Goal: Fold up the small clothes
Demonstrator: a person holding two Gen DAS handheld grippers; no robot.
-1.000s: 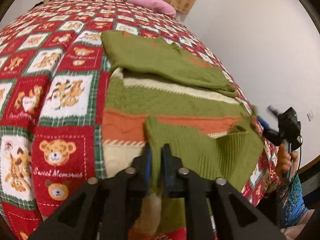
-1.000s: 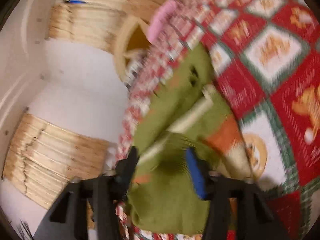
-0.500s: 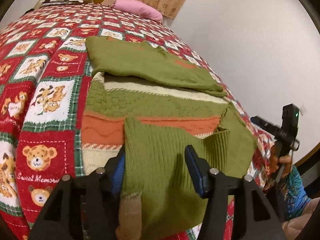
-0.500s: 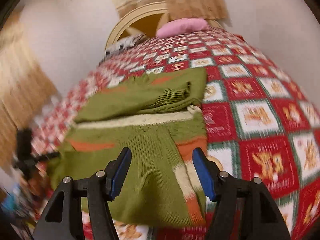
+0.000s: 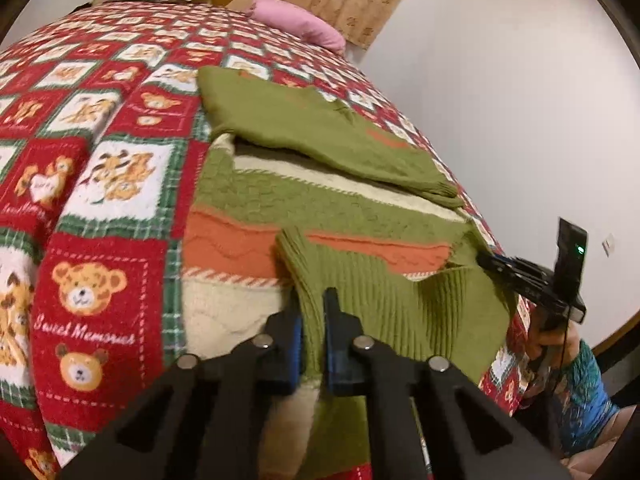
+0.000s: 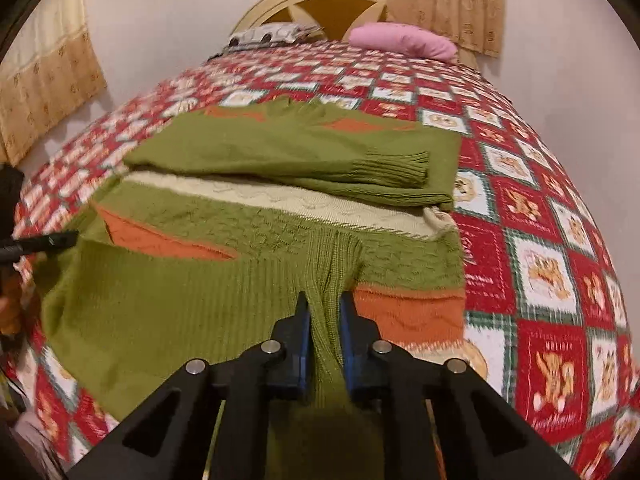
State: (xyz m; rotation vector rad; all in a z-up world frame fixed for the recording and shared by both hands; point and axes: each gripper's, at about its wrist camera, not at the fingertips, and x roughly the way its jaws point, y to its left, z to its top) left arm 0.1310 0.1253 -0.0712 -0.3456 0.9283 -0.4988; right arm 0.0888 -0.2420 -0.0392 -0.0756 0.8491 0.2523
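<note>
Both grippers are clamped down now, each one pinching the near hem of the striped knit sweater (image 5: 280, 208) that lies spread across the teddy-bear quilt (image 5: 100, 184) on the bed. In the left wrist view, the left gripper (image 5: 313, 312) has just snapped its jaws together on a ridge of the ribbed green hem (image 5: 360, 292), the blue pads squeezing the knit between them. Over at the quilt's right edge in that same view, the right gripper (image 5: 490, 261) reaches in from the side, held by a hand (image 5: 554, 340), its tips at the sweater's far corner. Switch to the right wrist view and the right gripper (image 6: 325, 308) has its jaws just closed too, with a bunched fold of the green rib standing up between the pads. The sweater (image 6: 280, 216) shows its bands here: green hem nearest, then orange, green and cream stripes. One green sleeve (image 6: 320, 160) is folded across the upper part of the garment, ribbed cuff pointing right. The left gripper's tips (image 6: 60, 240) show at the left edge, at the hem's other end. At the head of the bed, a pink pillow (image 6: 404, 42) sits beside a patterned pillow (image 6: 272, 34), both against the round headboard (image 6: 320, 4), with beige curtains (image 6: 448, 0) behind.
</note>
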